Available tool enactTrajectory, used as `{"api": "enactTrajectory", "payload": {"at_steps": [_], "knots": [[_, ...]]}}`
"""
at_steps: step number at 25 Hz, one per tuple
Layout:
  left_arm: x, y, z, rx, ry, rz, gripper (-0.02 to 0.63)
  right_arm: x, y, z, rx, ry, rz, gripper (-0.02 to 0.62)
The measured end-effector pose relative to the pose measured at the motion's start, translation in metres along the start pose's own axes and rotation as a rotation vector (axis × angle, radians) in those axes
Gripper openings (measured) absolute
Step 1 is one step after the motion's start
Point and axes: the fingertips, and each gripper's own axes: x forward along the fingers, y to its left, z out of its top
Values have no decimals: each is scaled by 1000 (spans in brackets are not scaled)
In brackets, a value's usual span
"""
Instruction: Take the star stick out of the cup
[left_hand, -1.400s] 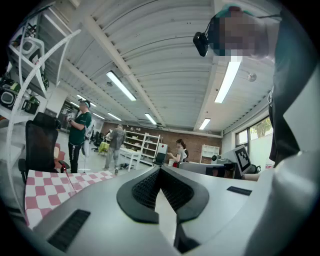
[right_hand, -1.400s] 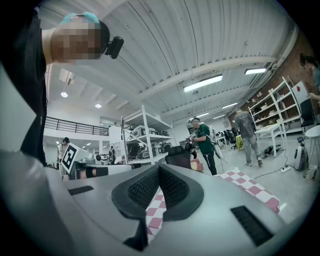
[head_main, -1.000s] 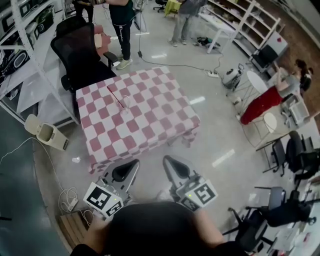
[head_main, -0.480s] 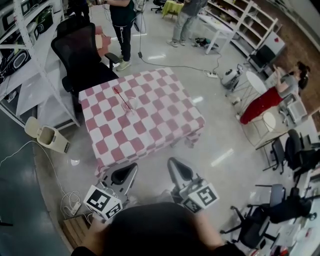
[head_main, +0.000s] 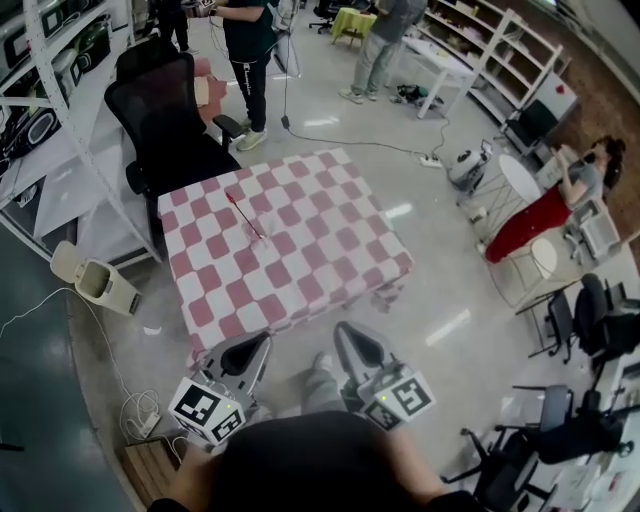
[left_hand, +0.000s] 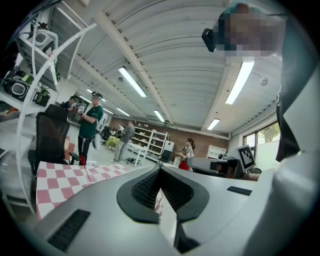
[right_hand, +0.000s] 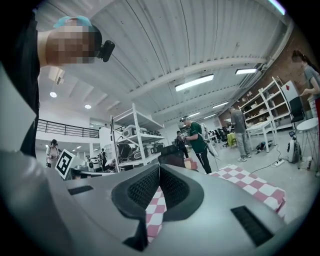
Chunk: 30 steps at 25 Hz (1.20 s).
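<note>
A table with a red-and-white checked cloth (head_main: 300, 270) stands ahead of me. On its far left part a thin red star stick (head_main: 246, 215) leans out of a small clear cup (head_main: 264, 240), which is hard to make out. My left gripper (head_main: 258, 345) and right gripper (head_main: 348, 335) are held side by side short of the table's near edge, well away from the cup. Both are shut with nothing in them. In the left gripper view the jaws (left_hand: 160, 167) meet, and the red stick (left_hand: 83, 160) shows far off. The right gripper's (right_hand: 159, 167) jaws also meet over the checked cloth (right_hand: 250, 187).
A black office chair (head_main: 165, 110) stands behind the table's far left corner. People (head_main: 245, 50) stand beyond it. A beige bin (head_main: 95, 280) and white cables (head_main: 140, 405) lie on the floor at left. White shelving (head_main: 60, 120) lines the left wall. A seated person (head_main: 560, 190) is at right.
Both grippers have slid a little lower in the head view, still shut. The table has drifted slightly right and down in the frame. A shoe now shows between the grippers.
</note>
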Motion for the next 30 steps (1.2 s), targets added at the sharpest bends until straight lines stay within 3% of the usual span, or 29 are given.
{"api": "enactTrajectory", "payload": {"at_steps": [20, 30], "knots": [[179, 25, 36, 20, -24, 175, 41, 58, -179, 56, 28, -3, 158, 17], [200, 47, 33, 8, -26, 307, 41, 82, -209, 55, 50, 36, 241, 17]]}}
